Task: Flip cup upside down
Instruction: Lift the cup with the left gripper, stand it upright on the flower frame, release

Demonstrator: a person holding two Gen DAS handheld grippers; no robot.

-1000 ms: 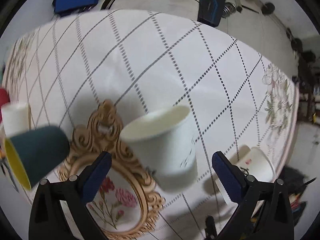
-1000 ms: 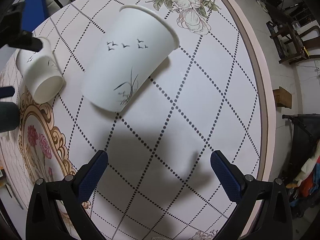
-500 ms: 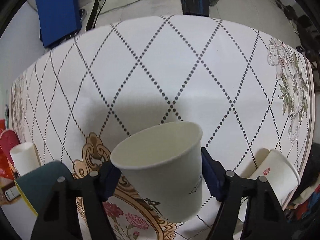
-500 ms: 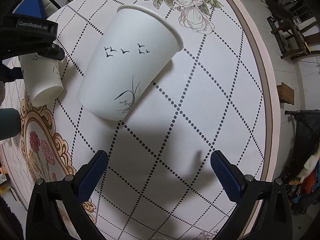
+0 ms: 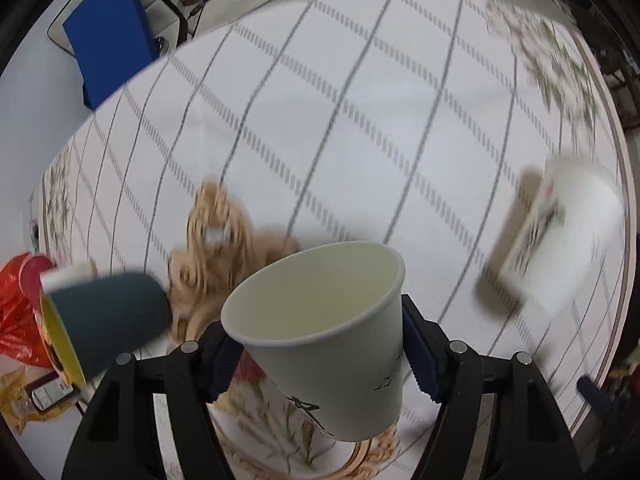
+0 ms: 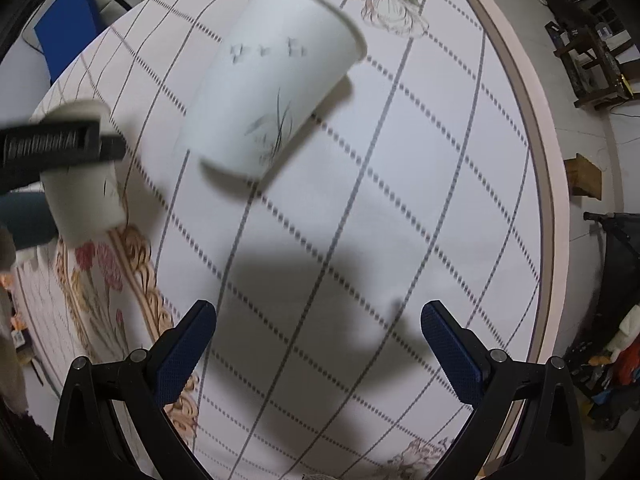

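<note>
Blurred diamond-patterned tablecloth [image 5: 360, 128] fills both views. Left of the left gripper [image 5: 320, 354] lies a dark teal cup [image 5: 108, 320]; its pads clamp a white paper cup [image 5: 332, 336], mouth tilted upward. Ahead of the right gripper [image 6: 318, 346], jaws wide and empty, another white cup [image 6: 276, 96] lies sideways.

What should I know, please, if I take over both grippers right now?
Left gripper: shut on the paper cup, raised above the table, mouth tilted up and away.
Right gripper: open, holding nothing, above the table.
A second cup already stands mouth down.
Done: cup grasped and raised.
Left: turn it over and set it down on its rim.
</note>
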